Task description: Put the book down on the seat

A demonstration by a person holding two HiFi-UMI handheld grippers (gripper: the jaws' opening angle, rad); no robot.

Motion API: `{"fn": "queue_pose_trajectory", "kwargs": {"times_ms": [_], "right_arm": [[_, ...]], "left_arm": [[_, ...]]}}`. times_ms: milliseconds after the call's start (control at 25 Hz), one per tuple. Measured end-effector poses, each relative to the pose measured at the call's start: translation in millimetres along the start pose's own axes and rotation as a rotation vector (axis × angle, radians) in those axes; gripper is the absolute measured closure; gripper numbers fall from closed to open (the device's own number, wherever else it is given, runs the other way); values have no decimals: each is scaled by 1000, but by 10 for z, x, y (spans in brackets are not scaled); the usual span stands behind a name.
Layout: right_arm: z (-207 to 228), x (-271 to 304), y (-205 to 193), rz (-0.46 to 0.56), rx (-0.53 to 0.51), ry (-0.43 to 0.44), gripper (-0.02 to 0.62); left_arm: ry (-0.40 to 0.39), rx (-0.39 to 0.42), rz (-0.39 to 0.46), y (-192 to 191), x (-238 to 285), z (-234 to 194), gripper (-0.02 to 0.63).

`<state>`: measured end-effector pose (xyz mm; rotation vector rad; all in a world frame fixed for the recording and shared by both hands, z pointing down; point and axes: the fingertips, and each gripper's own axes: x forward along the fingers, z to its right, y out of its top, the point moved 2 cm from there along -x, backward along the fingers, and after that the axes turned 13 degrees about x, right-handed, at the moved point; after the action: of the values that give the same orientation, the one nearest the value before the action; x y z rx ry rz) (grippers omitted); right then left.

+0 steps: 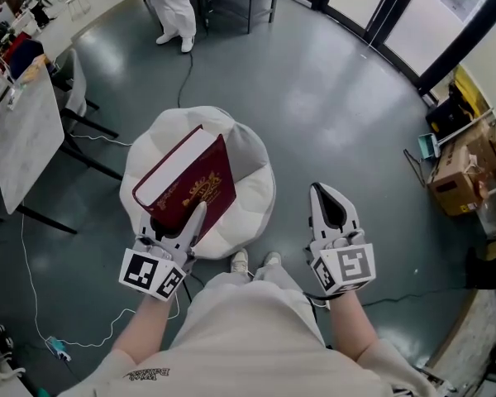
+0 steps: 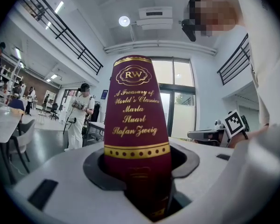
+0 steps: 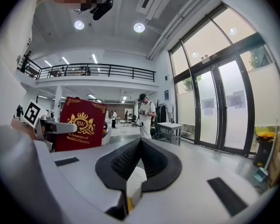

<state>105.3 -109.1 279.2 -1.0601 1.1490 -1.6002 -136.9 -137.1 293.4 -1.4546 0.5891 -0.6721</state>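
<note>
From the head view, my left hand-held gripper (image 1: 182,226) pinches the maroon book (image 1: 190,180) by its lower end, tilted over the white seat (image 1: 252,190). My right hand-held gripper (image 1: 326,205) hangs beside the seat. In the left gripper view, the jaws clamp the book's spine. In the right gripper view, the jaws are pressed together with nothing between them

Both grippers are white plastic shells with two tapering jaws: the left gripper (image 1: 175,215) at 8 o'clock in the head view, the right gripper (image 1: 318,190) at 4 o'clock. Black ribbed pads (image 3: 126,160) line the jaws. A cube (image 1: 153,273) of black-and-white square markers caps each at its 6 o'clock end. The person wears a cream short-sleeved shirt (image 1: 248,337) with small dark print at 7 o'clock, and white shoes (image 1: 240,261)
</note>
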Motion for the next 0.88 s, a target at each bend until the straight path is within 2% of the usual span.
{"fn": "queue_pose_trajectory", "kwargs": {"times_ms": [360,560,760,880], "right_arm": [[313,129,-7,-43,6,21,597],[200,160,-271,-62,14,20,597],[651,244,-282,-103,39,8,597],[831,311,-396,-119,43,-3,597]], "left_arm": [[-23,-61,-15,-12,297,164,376],[-14,-64,-23,-257,235,28,376],[-49,-93,-33,-342,890,34,376],[-83,-120,-29,-531,1249,-35,376]]}}
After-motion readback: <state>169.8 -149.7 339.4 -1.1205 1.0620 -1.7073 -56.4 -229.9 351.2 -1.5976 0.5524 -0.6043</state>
